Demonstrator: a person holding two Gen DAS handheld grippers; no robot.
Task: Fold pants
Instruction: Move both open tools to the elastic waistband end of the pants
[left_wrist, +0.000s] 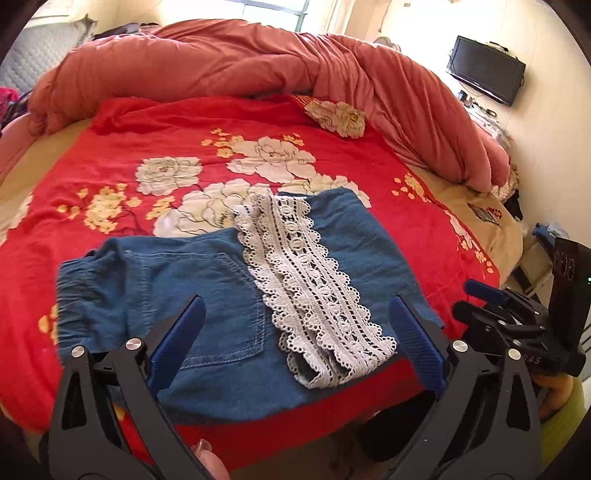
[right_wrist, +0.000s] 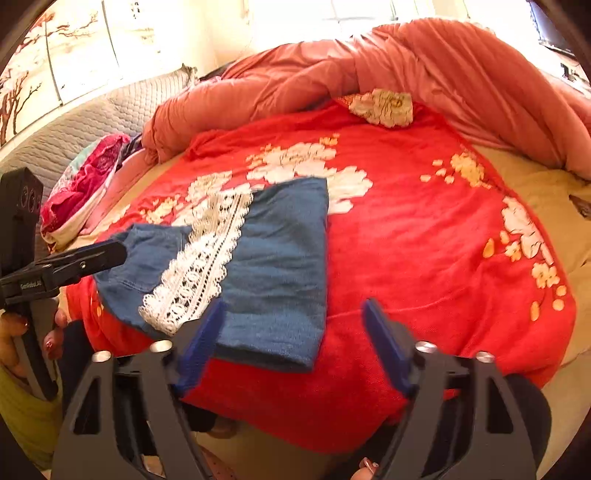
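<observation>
Both grippers tilt down over the bed's near edge. Left gripper (left_wrist: 295, 314) w/ jaws spread wide, nothing between the pads; it hangs above the pants (left_wrist: 207, 280), not touching. Right gripper (right_wrist: 295, 317) also wide, empty, above the pants' right edge. Pants are blue denim w/ a white lace strip (left_wrist: 310, 284), folded flat on the red floral blanket (left_wrist: 147, 147) near the front edge. No containers in view.
</observation>
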